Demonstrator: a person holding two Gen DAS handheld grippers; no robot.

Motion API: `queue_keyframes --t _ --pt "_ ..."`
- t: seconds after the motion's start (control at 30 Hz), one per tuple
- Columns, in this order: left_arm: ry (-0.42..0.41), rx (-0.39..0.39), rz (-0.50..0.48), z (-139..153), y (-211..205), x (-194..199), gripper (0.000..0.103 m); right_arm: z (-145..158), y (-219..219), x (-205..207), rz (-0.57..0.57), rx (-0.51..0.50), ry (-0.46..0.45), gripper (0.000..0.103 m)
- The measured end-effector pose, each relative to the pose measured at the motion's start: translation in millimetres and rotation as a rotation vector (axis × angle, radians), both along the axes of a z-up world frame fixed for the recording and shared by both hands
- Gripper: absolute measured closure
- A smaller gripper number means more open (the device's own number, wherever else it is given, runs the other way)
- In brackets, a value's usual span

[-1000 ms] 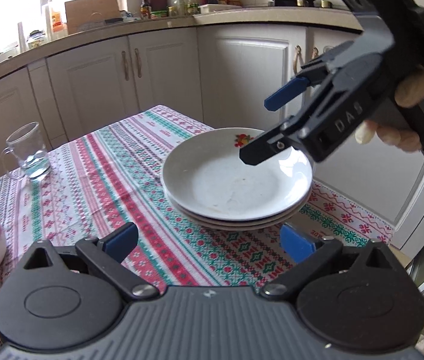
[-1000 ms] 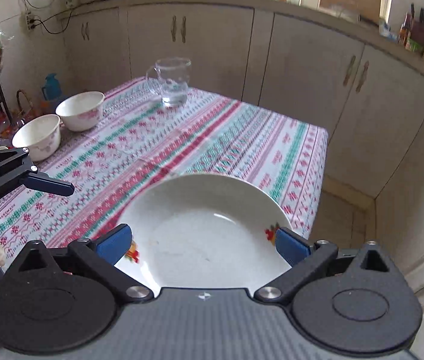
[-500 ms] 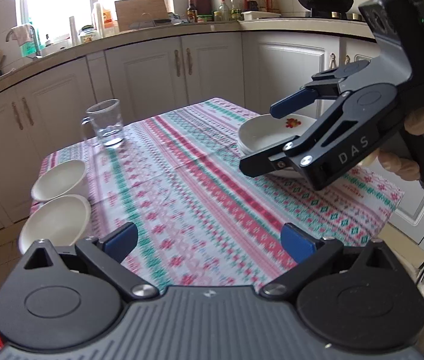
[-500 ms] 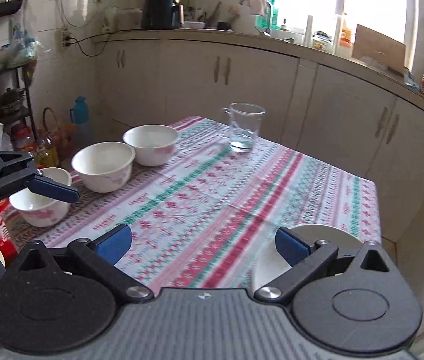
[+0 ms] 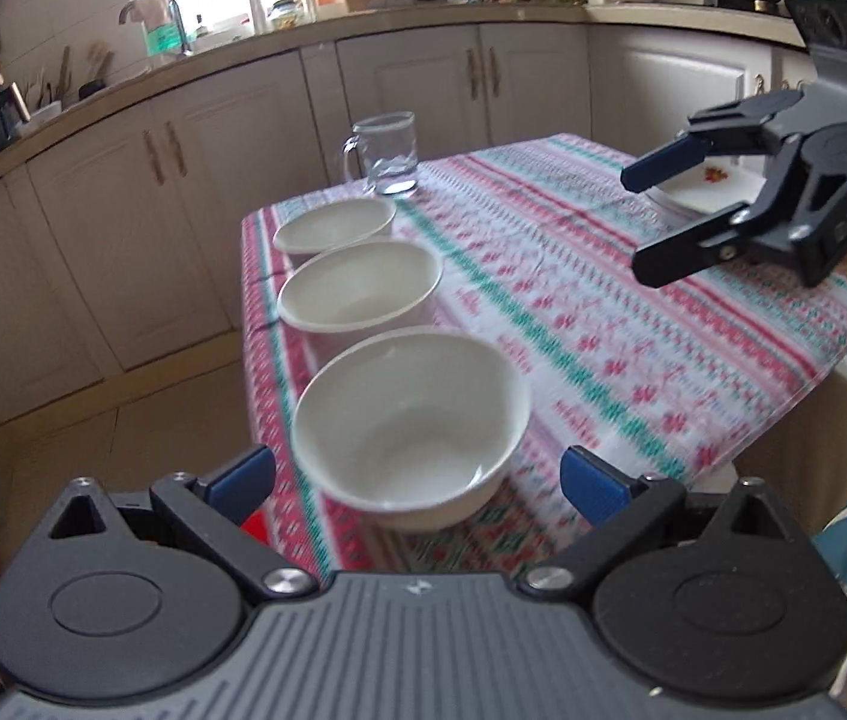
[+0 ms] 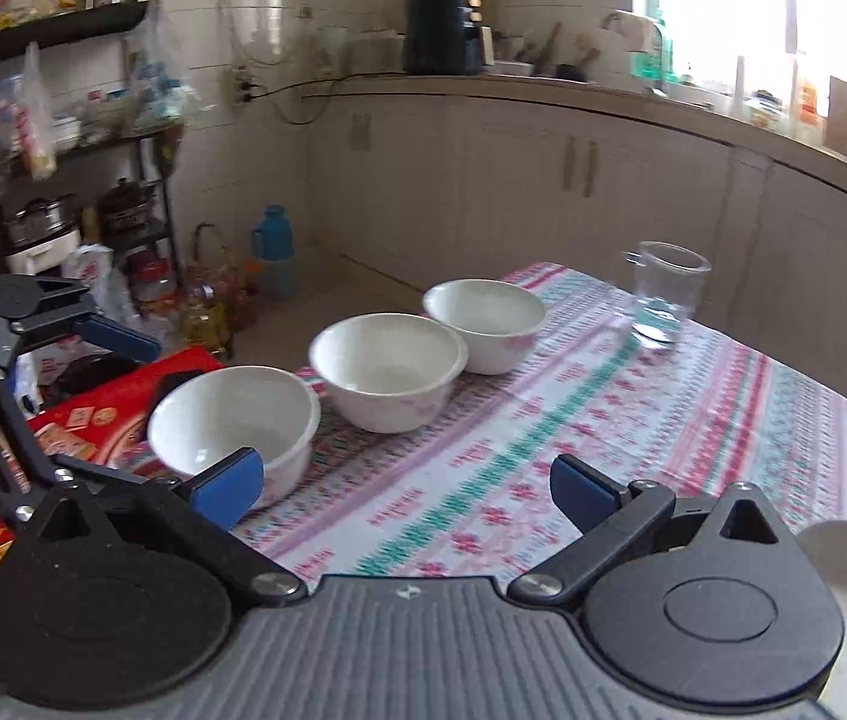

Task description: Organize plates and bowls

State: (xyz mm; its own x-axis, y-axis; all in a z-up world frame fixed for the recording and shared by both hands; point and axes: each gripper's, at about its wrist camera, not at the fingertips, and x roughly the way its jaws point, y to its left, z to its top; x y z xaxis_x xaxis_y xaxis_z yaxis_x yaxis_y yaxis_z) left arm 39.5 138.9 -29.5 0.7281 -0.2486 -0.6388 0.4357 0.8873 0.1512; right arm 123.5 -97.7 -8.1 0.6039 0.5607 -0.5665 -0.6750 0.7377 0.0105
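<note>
Left wrist view: three white bowls (image 5: 408, 420) are seen in a row along the desk (image 5: 633, 324) edge, plates (image 5: 705, 183) at the far corner, while both left gripper (image 5: 417, 483) and right gripper (image 5: 642, 222) are held spread, empty.

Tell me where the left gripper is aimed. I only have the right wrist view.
Observer: The left gripper is open and pointed at the nearest bowl, which is empty and sits near the table's edge.
Operator: Report the plates. I see only a sliver beside my gripper.
Observer: The plates sit on the right side of the table, partly hidden behind the right gripper. There is a red motif on the top rim.
Operator: Check what my gripper is over.
Observer: The right gripper hangs open above the bare tablecloth, holding nothing and well clear of all three bowls.
</note>
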Motion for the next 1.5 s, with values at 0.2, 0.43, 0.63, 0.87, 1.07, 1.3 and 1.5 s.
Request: queue_keyframes --t 0.2,0.43,0.63,0.87,1.07,1.3,1.5 --pt "0.010 0.023 -0.029 -20.0 9.1 7.4 0.003 -7.9 35.6 6.7 0.094 -0.017 0.044 0.000" --pt "0.010 0.007 -0.083 -27.5 9.4 17.0 0.004 -15.0 61.3 21.4 0.137 -0.019 0.109 0.006" --pt "0.021 -0.002 -0.113 -32.3 8.9 22.7 0.011 -27.5 80.2 32.5 0.173 -0.033 0.175 0.018" --pt "0.018 -0.020 -0.126 -32.7 9.7 24.8 0.015 -36.9 88.4 38.4 0.192 -0.037 0.236 0.027" --pt "0.016 -0.021 -0.128 -31.6 10.3 25.4 0.017 -41.4 89.4 42.7 0.201 -0.007 0.264 0.031" --pt "0.023 -0.014 -0.128 -30.4 8.0 27.5 0.017 -40.7 92.5 42.9 0.207 0.000 0.272 0.032" --pt "0.017 -0.014 -0.150 -23.0 -0.9 26.1 0.017 -38.1 86.7 39.7 0.195 -0.013 0.262 0.032"
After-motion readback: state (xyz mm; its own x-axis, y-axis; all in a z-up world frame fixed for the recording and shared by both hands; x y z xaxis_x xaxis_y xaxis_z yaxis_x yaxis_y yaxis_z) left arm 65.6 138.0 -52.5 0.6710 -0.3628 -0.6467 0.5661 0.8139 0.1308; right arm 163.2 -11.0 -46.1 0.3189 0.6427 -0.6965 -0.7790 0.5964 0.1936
